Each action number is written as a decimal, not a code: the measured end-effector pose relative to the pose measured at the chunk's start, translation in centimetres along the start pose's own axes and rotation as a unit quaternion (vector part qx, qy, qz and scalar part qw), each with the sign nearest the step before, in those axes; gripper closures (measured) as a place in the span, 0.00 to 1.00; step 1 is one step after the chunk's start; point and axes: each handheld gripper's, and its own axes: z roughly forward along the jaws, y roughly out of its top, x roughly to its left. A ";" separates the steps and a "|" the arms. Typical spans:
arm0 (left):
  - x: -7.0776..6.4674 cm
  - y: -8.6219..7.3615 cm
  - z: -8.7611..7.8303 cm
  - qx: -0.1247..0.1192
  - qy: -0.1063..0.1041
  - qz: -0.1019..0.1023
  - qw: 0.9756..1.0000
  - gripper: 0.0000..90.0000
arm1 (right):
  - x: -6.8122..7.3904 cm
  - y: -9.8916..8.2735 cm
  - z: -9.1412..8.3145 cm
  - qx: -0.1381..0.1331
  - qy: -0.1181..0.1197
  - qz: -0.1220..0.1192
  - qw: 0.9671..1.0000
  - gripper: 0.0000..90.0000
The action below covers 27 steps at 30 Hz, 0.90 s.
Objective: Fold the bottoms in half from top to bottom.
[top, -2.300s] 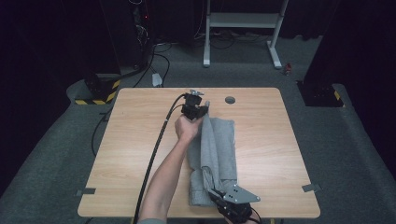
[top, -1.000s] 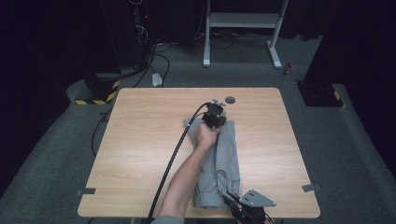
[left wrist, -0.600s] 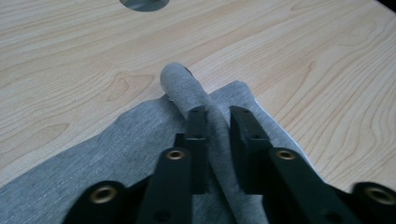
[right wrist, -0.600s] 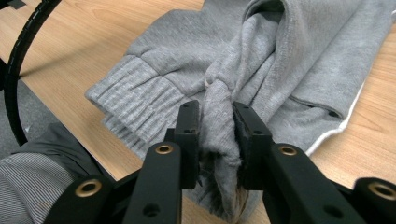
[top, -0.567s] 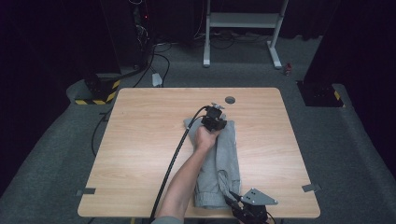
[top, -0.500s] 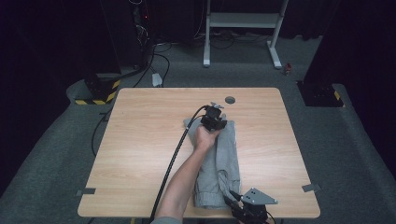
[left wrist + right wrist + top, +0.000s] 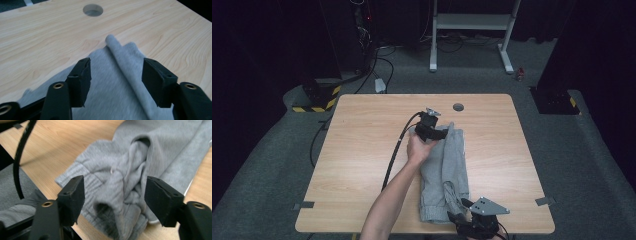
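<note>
The left hand-held gripper (image 7: 435, 131) is a compact black block with a small grey three-cornered plate on top. A thick black cable loops out of it and trails back alongside the person's bare left forearm, which wears no sleeve. The right hand-held gripper (image 7: 462, 214) is also black and carries a larger grey three-cornered plate with small holes near its corners. Seen from their own cameras, each hand-held gripper has two matte black jaws ending in flat rectangular pads dotted with tiny screw holes. Brass-coloured ringed fasteners sit on the rounded black knuckles below the pads.
</note>
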 end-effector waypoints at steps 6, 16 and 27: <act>0.3 -2.7 -2.4 0.018 0.004 -0.001 1.000 0.40 | -0.7 2.5 -0.5 -0.014 0.003 -0.002 1.000 0.34; -0.4 -8.2 -4.9 0.044 0.002 -0.020 0.999 0.38 | -4.3 8.1 5.5 0.034 -0.026 0.011 0.999 0.34; -1.6 -11.3 -5.6 0.053 -0.003 -0.026 0.998 0.37 | -6.0 9.6 11.4 0.111 -0.102 -0.009 0.989 0.36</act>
